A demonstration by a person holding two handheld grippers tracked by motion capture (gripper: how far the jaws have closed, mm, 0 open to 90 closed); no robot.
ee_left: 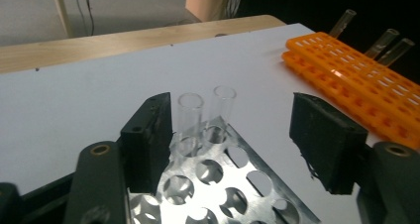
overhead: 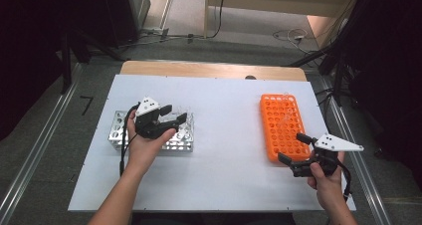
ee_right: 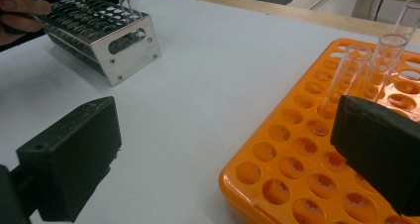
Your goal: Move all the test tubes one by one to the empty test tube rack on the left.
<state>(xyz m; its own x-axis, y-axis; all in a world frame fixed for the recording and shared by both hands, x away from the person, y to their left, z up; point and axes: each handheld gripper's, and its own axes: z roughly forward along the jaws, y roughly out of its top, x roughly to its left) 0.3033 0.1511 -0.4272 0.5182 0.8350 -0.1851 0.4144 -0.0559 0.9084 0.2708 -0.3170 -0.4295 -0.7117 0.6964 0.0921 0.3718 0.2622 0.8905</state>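
The white desk [overhead: 224, 135] carried two racks well apart, with a broad bare stretch of board between them and more bare board along the near edge. The metal rack [overhead: 119, 130] sat near the left edge; the orange rack [overhead: 283, 128] lay close to the right edge, running from mid-desk toward the near right corner.

The metal rack was shiny sheet steel, a box with round holes punched in its top plate and a slotted end wall. Two clear glass tubes [ee_left: 190, 117] stood upright in it at its far end. The orange rack was moulded plastic, a flat grid of round wells with toothed bottoms. Three clear tubes [ee_right: 346, 75] stood in its far part, leaning slightly.

The left gripper [overhead: 171, 123] hovered over the metal rack, its blocky black jaws spread wide, holding nothing; one glass tube stood just beside the left jaw, though I could not tell whether it touched. The right gripper [overhead: 294, 149] was at the orange rack's near right corner, jaws wide apart and empty, one over the rack, the other over bare desk.
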